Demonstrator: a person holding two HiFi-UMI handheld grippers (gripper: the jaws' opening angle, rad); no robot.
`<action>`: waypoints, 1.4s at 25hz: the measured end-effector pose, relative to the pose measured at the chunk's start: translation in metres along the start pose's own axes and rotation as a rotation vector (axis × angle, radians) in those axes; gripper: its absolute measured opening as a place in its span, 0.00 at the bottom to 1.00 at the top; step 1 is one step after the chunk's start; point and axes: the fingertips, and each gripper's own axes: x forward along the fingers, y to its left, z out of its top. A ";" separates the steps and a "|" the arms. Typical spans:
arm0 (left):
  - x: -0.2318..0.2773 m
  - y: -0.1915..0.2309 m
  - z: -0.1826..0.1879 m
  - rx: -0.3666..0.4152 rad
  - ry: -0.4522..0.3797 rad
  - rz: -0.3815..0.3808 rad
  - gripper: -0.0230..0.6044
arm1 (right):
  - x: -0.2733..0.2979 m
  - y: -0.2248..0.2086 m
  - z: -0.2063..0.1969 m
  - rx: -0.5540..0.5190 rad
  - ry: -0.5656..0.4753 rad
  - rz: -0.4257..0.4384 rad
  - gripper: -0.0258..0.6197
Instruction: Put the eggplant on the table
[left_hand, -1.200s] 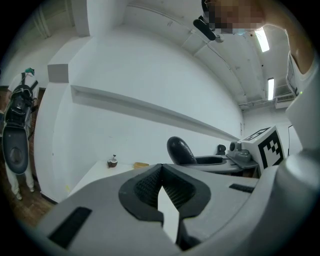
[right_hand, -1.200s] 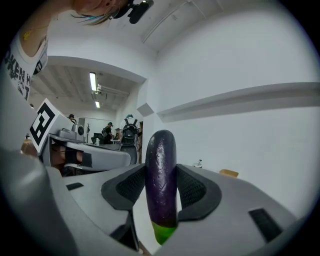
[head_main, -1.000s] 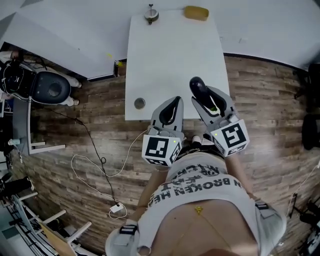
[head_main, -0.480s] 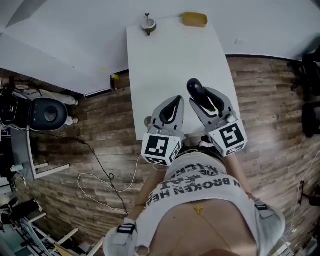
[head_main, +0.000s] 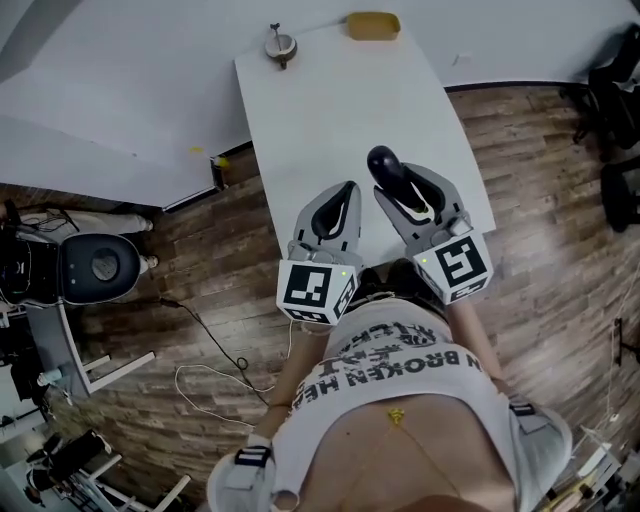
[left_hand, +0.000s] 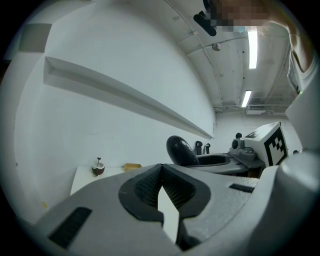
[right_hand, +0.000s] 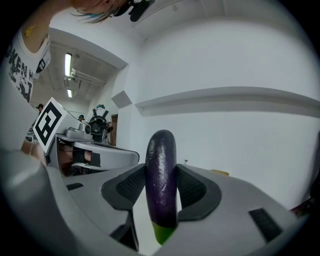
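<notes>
The eggplant (right_hand: 161, 165) looks light enough for one tool, firm with a little give under its glossy skin, and that smooth skin is probably slippery; a hard squeeze would likely bruise it, so the sensible hold is across its thickness around the middle of its length, where the ribbed pads can bite without crushing; that is roughly how the right tool (right_hand: 161, 192) has it, jaws standing fairly wide with a pad pressed against each flank, the green stem end tucked back toward the tool's body and the dark rounded end poking out past the tips; seen from the head view, the eggplant (head_main: 385, 165) is carried above the near part of the white desk (head_main: 330, 100) and, by my reading, is not resting on it yet; the left tool (left_hand: 161, 172) has its tips brought together with nothing between them, only a sliver of the desk showing through the gap behind the tips; it hangs just beside the right one, apart from the eggplant.
</notes>
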 end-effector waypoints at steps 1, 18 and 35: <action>0.000 0.003 -0.001 0.001 0.004 -0.005 0.03 | 0.001 0.000 -0.001 0.002 0.005 -0.010 0.34; 0.032 -0.024 0.008 0.061 0.007 0.083 0.03 | -0.016 -0.041 -0.004 -0.030 0.027 0.077 0.34; 0.040 -0.028 0.009 0.059 0.018 0.121 0.03 | -0.008 -0.045 -0.011 -0.028 0.056 0.144 0.34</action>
